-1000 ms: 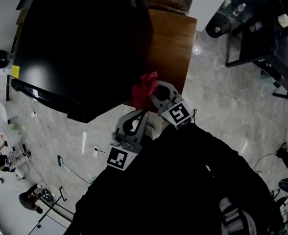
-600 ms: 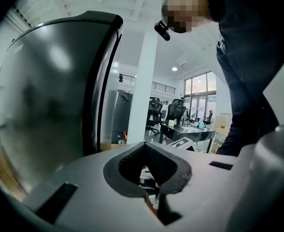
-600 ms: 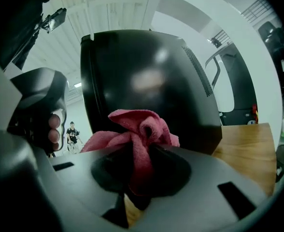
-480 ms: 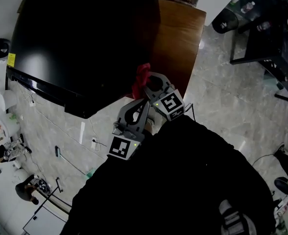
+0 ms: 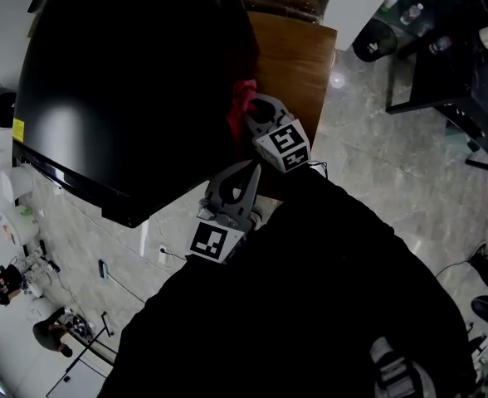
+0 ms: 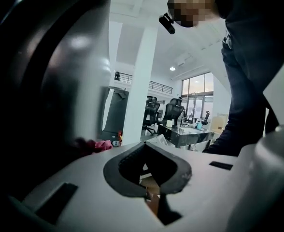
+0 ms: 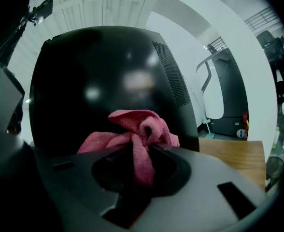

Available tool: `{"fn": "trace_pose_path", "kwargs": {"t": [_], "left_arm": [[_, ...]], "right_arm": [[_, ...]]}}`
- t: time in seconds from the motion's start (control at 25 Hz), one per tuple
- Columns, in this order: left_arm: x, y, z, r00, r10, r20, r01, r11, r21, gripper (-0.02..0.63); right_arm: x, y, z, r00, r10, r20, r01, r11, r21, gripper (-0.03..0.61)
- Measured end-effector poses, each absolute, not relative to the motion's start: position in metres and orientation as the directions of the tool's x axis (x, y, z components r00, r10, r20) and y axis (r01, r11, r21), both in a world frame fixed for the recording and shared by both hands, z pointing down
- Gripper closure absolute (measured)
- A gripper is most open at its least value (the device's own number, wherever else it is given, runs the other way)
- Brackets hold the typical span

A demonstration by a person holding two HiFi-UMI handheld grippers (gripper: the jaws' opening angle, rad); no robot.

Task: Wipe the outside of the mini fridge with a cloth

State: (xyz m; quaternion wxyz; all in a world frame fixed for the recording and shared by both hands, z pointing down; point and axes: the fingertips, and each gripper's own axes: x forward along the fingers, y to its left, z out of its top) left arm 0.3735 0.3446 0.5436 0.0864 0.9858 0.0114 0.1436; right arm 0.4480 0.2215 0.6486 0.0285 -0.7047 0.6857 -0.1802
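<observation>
while the right tongs pinch a bunched pink cloth tightly between them, the cloth sits up against the glossy black side wall of the mini fridge, near the fridge's front corner. a wooden tabletop shows bare just to the right of the fridge and the cloth. the left tongs hang lower and nearer the person, apart from the fridge, pressed together with nothing between them, their tip pointing up toward the marker cube of the right tongs. the person's dark sleeves fill the lower part of the head view.
</observation>
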Motion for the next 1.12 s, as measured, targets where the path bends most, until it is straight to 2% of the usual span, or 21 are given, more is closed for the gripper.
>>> {"fn": "trace_pose_path", "kwargs": {"t": [0.36, 0.48, 0.68, 0.88, 1.12], "left_arm": [[0.435, 0.343, 0.519, 0.975, 0.065, 0.213, 0.029, -0.985, 0.171, 0.607], [0.437, 0.347, 0.516, 0.97, 0.088, 0.225, 0.049, -0.984, 0.17, 0.607], [0.413, 0.368, 0.507, 0.96, 0.179, 0.214, 0.122, -0.959, 0.256, 0.607], [0.372, 0.373, 0.477, 0.961, 0.233, 0.15, 0.184, -0.942, 0.282, 0.607], [0.277, 0.361, 0.445, 0.971, 0.211, 0.113, 0.176, -0.949, 0.262, 0.607]], "right_arm": [[0.542, 0.19, 0.657, 0.104, -0.964, 0.244, -0.953, -0.166, -0.253, 0.508], [0.56, 0.182, 0.66, 0.104, -0.962, 0.254, -0.954, -0.169, -0.249, 0.507], [0.567, 0.194, 0.643, 0.112, -0.96, 0.255, -0.965, -0.166, -0.204, 0.502], [0.529, 0.238, 0.578, 0.116, -0.98, 0.162, -0.979, -0.14, -0.149, 0.5], [0.417, 0.291, 0.484, -0.034, -0.992, 0.122, -0.998, 0.026, -0.063, 0.5]]}}
